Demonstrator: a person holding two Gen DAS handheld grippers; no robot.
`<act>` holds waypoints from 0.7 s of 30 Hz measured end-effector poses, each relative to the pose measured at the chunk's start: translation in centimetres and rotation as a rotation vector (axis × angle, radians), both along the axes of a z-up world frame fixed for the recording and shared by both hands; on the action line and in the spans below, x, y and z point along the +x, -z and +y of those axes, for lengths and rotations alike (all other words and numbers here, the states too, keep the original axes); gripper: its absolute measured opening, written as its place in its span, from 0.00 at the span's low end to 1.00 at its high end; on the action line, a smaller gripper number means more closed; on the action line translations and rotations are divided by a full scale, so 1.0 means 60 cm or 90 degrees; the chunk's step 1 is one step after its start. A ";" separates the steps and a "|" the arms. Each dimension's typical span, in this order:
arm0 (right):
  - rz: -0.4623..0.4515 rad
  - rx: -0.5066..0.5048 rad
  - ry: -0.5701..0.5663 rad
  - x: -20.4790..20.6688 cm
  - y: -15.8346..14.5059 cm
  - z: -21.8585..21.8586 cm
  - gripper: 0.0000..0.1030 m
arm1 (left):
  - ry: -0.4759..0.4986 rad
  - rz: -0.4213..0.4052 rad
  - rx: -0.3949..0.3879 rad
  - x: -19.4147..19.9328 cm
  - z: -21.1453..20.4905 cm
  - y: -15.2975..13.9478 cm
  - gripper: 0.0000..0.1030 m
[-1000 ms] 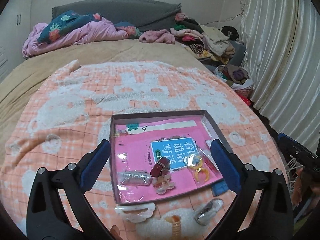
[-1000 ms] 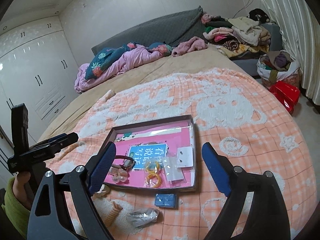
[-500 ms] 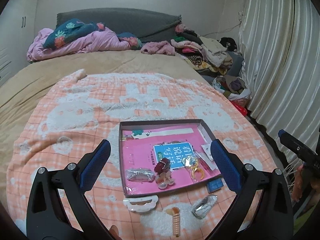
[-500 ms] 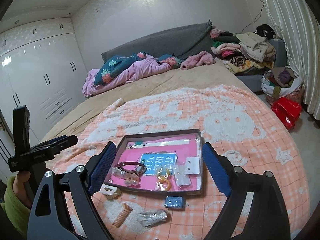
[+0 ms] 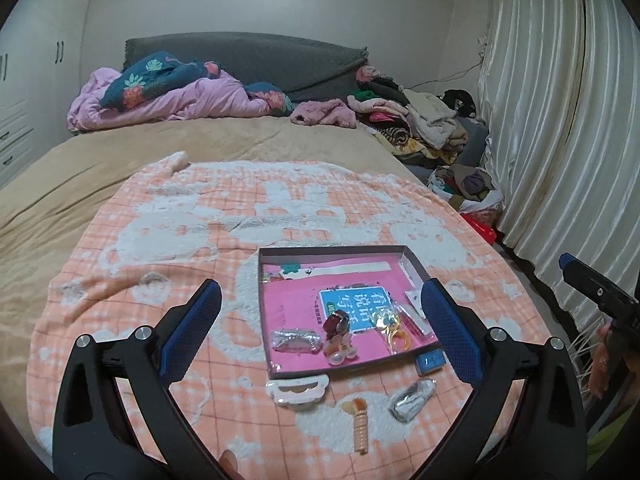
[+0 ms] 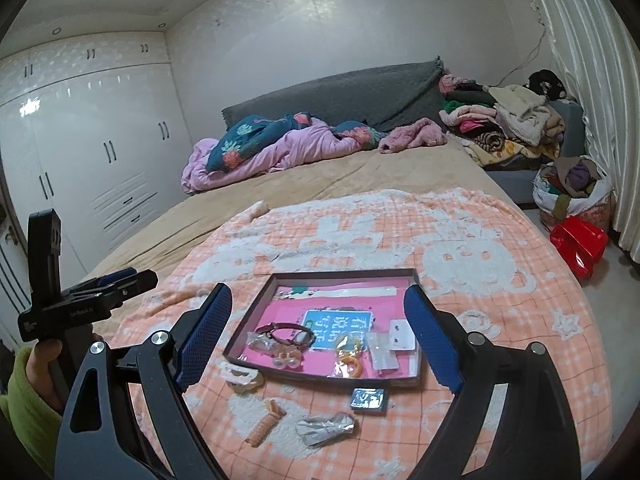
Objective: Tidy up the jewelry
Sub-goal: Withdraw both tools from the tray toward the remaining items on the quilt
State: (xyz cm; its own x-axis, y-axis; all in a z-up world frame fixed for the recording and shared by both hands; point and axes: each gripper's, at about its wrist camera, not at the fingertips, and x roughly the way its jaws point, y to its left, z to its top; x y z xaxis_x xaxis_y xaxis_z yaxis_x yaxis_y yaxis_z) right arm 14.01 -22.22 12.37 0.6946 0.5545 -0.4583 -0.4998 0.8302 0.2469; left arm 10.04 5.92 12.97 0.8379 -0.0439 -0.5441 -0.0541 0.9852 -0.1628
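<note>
**Both hand-held grippers open above the jewelry tray**

In the left wrist view we see the left hand-held gripper (image 5: pixel 320 320) with its blue-padded jaws spread wide and nothing between them. Beyond it, framed between the two jaws, the shallow tray (image 5: pixel 267 312) with its pink lining lies on the peach checked blanket (image 5: pixel 160 232) that covers the near end of the bed. Inside the tray we make out a dark red watch (image 5: pixel 337 323), a clear hair claw (image 5: pixel 340 350), a foil packet (image 5: pixel 295 339) and yellow rings (image 5: pixel 394 330) in a clear bag. On the blanket just in front of the tray lie a white hair clip (image 5: pixel 297 391), an orange spiral hair tie (image 5: pixel 360 426), a crumpled silver packet (image 5: pixel 412 398) and a small blue box (image 5: pixel 430 360). The tray's near right corner sits close to the right-hand jaw; no pad touches it. The other gripper shows at the right edge.

In the right wrist view we see the right hand-held gripper (image 6: pixel 318 340), also wide open and holding nothing. The tray (image 6: pixel 320 376) again lies between and beyond its jaws, apart from both pads. The white hair clip (image 6: pixel 242 376) rests against the tray's near left corner, with the spiral hair tie (image 6: pixel 266 424), the silver packet (image 6: pixel 326 428) and the small box (image 6: pixel 369 399) nearer to us. At the left the left hand-held gripper (image 6: pixel 120 280) is held over the blanket's edge by a hand (image 6: pixel 44 368) in a green sleeve.
</note>
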 end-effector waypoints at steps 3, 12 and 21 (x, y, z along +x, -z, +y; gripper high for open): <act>0.001 -0.005 -0.007 -0.008 0.003 0.006 0.84 | 0.003 0.005 0.000 -0.015 0.002 0.005 0.91; 0.021 -0.019 -0.002 -0.020 0.027 -0.004 0.84 | 0.007 0.029 0.010 -0.040 -0.001 0.036 0.91; 0.068 -0.038 -0.005 -0.020 0.080 -0.009 0.84 | 0.033 0.078 0.017 -0.046 -0.029 0.089 0.91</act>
State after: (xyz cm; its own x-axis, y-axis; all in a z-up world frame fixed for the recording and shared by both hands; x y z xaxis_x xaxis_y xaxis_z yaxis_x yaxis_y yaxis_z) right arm 12.81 -22.77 7.54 0.6359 0.5292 -0.5617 -0.4795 0.8412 0.2498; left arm 7.29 4.20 7.60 0.7625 -0.0695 -0.6432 -0.0204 0.9911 -0.1312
